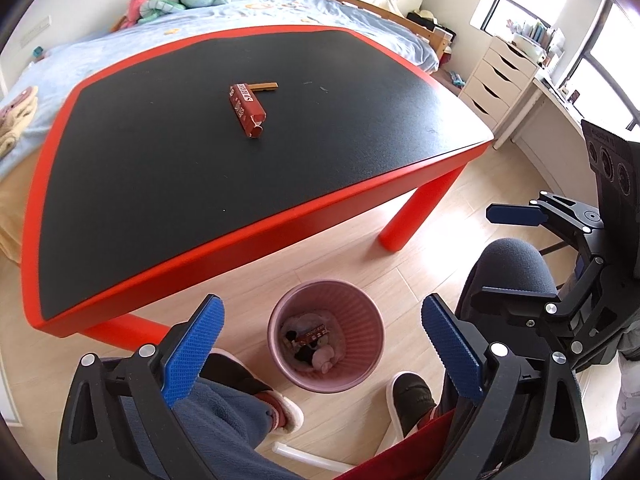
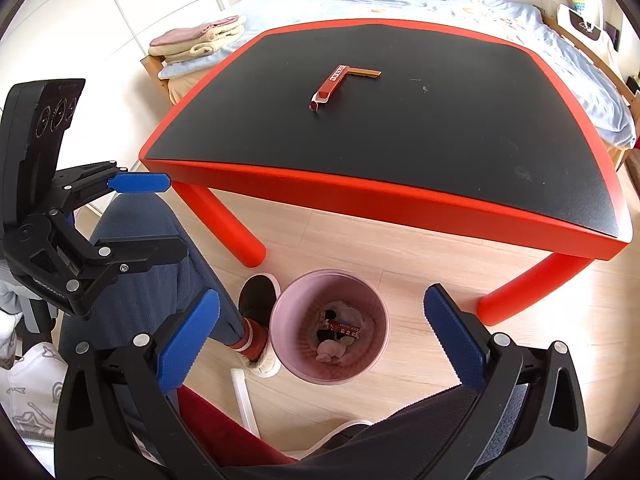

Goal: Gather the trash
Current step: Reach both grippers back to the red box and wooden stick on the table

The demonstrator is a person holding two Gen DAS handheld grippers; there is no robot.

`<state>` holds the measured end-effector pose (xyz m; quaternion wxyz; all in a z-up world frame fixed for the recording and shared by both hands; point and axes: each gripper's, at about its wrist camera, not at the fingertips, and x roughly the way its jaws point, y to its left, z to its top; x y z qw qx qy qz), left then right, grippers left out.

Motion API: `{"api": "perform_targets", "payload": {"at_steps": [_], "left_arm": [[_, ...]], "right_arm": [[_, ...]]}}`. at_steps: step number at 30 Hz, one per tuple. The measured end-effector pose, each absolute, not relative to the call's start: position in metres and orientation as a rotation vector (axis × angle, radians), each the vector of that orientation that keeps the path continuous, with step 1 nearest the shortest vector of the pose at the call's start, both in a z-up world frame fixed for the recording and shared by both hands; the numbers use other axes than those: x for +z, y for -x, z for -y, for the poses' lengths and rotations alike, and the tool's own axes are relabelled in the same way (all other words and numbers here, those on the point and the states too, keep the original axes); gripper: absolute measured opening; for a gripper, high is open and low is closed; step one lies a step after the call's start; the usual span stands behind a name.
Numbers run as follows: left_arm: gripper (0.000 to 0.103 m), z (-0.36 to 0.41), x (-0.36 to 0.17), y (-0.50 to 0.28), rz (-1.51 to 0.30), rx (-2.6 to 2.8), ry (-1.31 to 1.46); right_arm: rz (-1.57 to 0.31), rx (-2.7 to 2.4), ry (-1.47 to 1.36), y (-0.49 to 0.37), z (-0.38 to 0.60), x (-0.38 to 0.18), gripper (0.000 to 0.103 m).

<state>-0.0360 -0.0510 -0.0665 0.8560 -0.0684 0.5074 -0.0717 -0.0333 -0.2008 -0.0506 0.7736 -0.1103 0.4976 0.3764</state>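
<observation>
Red box lies flat near the middle of the black-topped table — long axis runs near–far, open torn end toward the near edge. In the right wrist view the same box slants, open end near-left. A thin brown strip lies at its far end, pointing right, so the two make an L; whether they touch, can't tell.

Pink bin stands upright on the wood floor just in front of the table's near edge, between the person's feet. Inside: a red wrapper lying flat, a pale crumpled wad, some dark bits. Bin well under full.

Left gripper hangs above the bin, jaws spread wide, nothing between the blue pads. Right gripper likewise — jaws fully apart, empty, bin showing in the gap. Each gripper shows at the other view's edge.

Bed with plush toys beyond the table.
</observation>
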Motion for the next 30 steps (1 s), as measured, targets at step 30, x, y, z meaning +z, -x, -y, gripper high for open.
{"api": "perform_targets", "payload": {"at_steps": [30], "left_arm": [[0.095, 0.016, -0.043, -0.050, -1.011, -0.046, 0.156]], "right_arm": [[-0.980, 0.780, 0.239, -0.070, 0.170, -0.017, 0.100]]}}
